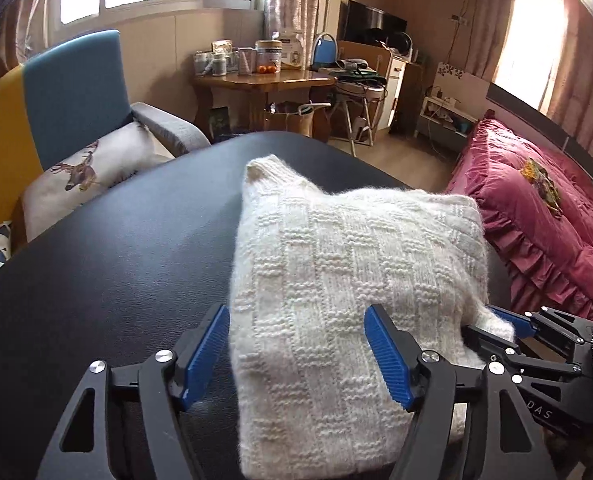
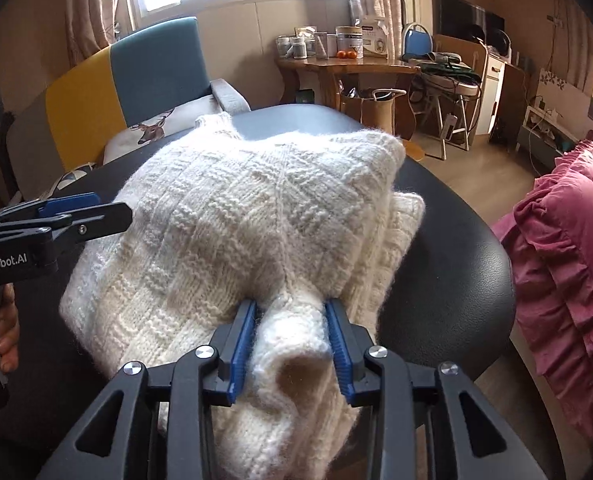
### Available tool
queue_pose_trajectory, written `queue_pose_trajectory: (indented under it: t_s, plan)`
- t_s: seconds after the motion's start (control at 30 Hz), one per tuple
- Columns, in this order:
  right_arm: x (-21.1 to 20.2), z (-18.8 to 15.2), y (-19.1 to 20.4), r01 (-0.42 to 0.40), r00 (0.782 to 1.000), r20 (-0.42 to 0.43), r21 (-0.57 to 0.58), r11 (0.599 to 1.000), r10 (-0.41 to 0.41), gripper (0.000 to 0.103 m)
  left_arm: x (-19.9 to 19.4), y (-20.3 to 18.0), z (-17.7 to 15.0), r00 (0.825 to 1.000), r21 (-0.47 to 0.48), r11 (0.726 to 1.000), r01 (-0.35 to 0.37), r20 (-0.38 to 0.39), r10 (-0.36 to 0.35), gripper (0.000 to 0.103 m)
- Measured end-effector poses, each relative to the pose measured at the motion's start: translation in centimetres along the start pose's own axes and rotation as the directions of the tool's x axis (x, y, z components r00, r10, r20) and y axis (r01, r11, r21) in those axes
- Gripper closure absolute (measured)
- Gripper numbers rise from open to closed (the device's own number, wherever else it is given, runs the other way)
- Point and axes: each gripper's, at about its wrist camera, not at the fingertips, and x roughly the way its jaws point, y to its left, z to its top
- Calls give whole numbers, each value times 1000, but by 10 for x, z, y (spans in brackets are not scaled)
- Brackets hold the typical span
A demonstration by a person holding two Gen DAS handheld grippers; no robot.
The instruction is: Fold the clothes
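Note:
A white knitted sweater (image 1: 336,264) lies folded in a thick bundle on the black padded table (image 1: 108,264). My left gripper (image 1: 296,310) is open; its blue pads straddle the near left part of the bundle, the right pad resting on the knit. In the right wrist view my right gripper (image 2: 290,304) is shut on a bunched fold of the sweater (image 2: 256,208) at its near edge. The right gripper (image 1: 504,322) also shows at the bundle's near right corner in the left wrist view. The left gripper (image 2: 108,210) appears side-on by the sweater's left edge.
A blue and yellow armchair (image 1: 72,88) with a deer cushion (image 1: 92,168) stands behind the table on the left. A bed with a red ruffled cover (image 1: 536,216) lies close on the right. A cluttered wooden table (image 1: 264,80) is at the back. A hand (image 2: 6,328) holds the left gripper.

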Motion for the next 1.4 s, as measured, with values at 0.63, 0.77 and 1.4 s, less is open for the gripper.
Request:
queue_pose_trajectory:
  t_s: [0.63, 0.77, 1.4]
  plan:
    - [-98, 40, 98, 46, 965, 257, 4, 999, -45, 67, -175, 34, -21, 948, -90, 992, -85, 299, 109, 0]
    - [-97, 29, 108, 37, 970, 241, -27, 999, -30, 67, -183, 28, -21, 948, -72, 993, -90, 299, 107, 0]
    - [-92, 1, 105, 40, 982, 187, -26, 999, -35, 67, -170, 4, -24, 970, -38, 996, -87, 226, 93, 0]
